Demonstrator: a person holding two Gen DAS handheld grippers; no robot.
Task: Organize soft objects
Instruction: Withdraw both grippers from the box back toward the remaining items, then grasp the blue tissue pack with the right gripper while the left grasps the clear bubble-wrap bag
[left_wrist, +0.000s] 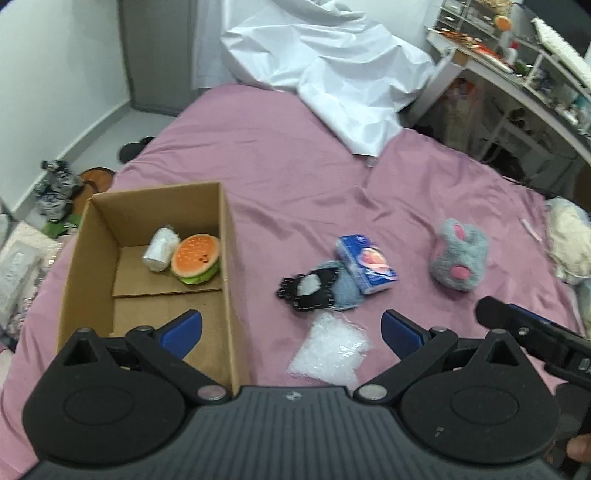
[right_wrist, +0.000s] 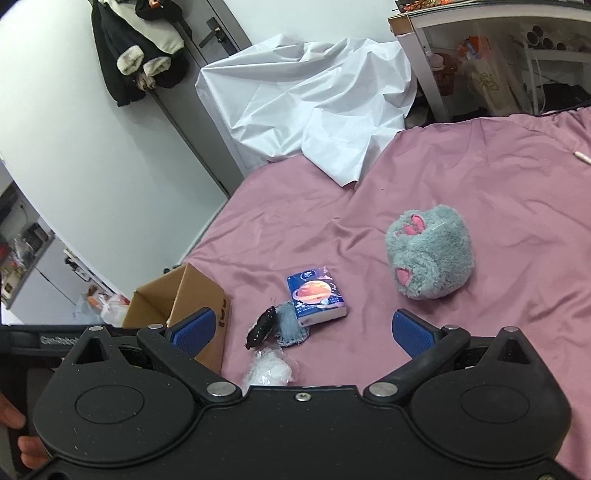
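Observation:
A cardboard box (left_wrist: 229, 240) sits on the pink bed and holds a burger plush (left_wrist: 195, 258) and a white wrapped roll (left_wrist: 160, 249). Right of it lie a black and blue fabric piece (left_wrist: 314, 288), a blue tissue pack (left_wrist: 367, 264), a clear plastic bag (left_wrist: 332, 347) and a grey and pink plush (left_wrist: 458, 254). My left gripper (left_wrist: 291, 328) is open and empty, above the bag and the box's near corner. My right gripper (right_wrist: 314, 332) is open and empty, near the tissue pack (right_wrist: 317, 295), fabric piece (right_wrist: 275, 326), bag (right_wrist: 269, 371), box (right_wrist: 199, 295) and plush (right_wrist: 430, 251).
A white sheet (left_wrist: 332, 74) is heaped at the bed's far end. A cluttered desk (left_wrist: 535, 74) stands at the right. A cream plush (left_wrist: 569, 236) lies at the bed's right edge. Clothes hang on a door (right_wrist: 140, 48). Items lie on the floor left of the bed (left_wrist: 55, 192).

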